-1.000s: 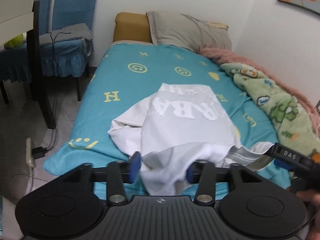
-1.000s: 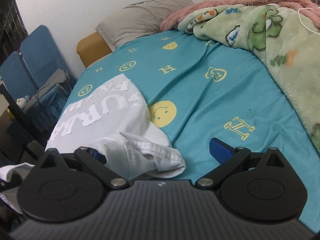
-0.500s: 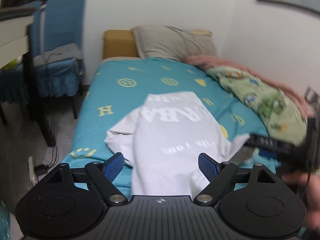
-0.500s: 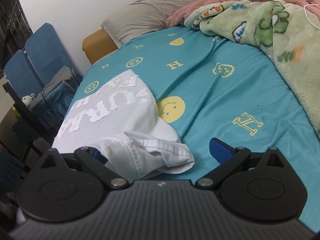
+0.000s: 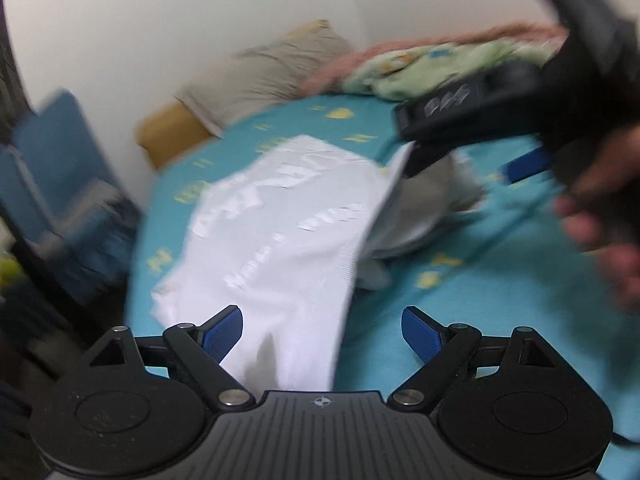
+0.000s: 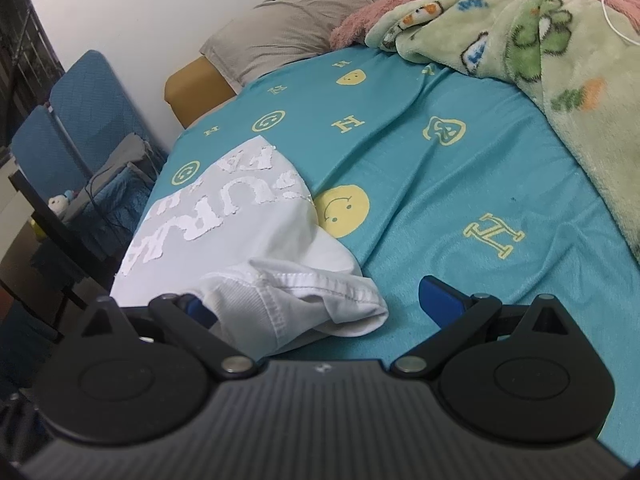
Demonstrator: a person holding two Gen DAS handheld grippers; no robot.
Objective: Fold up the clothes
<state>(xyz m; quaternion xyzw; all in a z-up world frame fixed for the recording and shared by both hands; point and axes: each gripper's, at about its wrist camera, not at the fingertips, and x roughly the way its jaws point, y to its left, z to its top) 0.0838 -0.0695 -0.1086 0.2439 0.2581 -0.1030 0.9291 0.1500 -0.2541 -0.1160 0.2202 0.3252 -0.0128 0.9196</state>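
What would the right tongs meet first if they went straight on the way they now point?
Probably the white T-shirt: its bunched hem lies between the open right tongs, toward the left finger. Right of that, only the teal bedsheet; depth is unclear.

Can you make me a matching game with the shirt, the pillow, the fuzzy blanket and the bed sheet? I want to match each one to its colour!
Things:
1. shirt
2. pillow
3. fuzzy blanket
4. bed sheet

Colours:
A. teal with yellow smiley faces
B. white with raised letters
C. grey-beige
D. light green with cartoon animals

Pairs: 1-B, 2-C, 3-D, 4-A
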